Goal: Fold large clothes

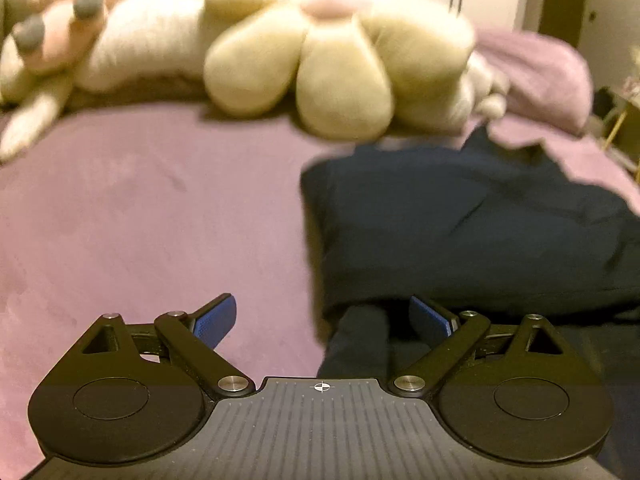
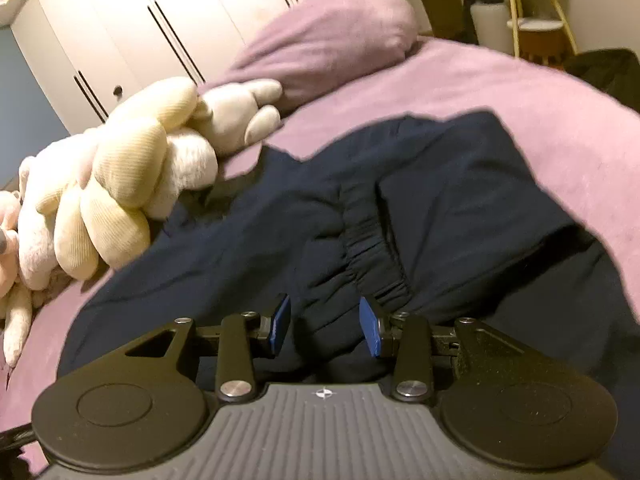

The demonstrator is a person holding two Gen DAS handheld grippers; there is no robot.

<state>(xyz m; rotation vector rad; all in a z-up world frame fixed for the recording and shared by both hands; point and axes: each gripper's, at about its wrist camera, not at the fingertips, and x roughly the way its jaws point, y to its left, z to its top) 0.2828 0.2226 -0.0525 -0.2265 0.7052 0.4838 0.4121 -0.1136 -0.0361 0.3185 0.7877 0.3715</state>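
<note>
A dark navy garment (image 2: 440,208), trousers by the look of the gathered elastic waistband (image 2: 372,248), lies bunched on the purple bedspread (image 1: 140,208), its far edge close to a cream flower-shaped plush (image 1: 320,68) and other soft toys along the back of the bed. A purple pillow (image 2: 332,36) sits at the head, with white wardrobe doors (image 2: 160,12) behind.

The left gripper (image 1: 322,320) has its blue pads spread wide, nothing pinched; a fold of the navy cloth lies loosely between them, nearer the right pad (image 1: 430,318). The right gripper (image 2: 325,328) hovers low over the crumpled fabric just beside the waistband, its pads (image 2: 280,322) partly apart; cloth lies between them, but I cannot tell whether they grip it.
</note>
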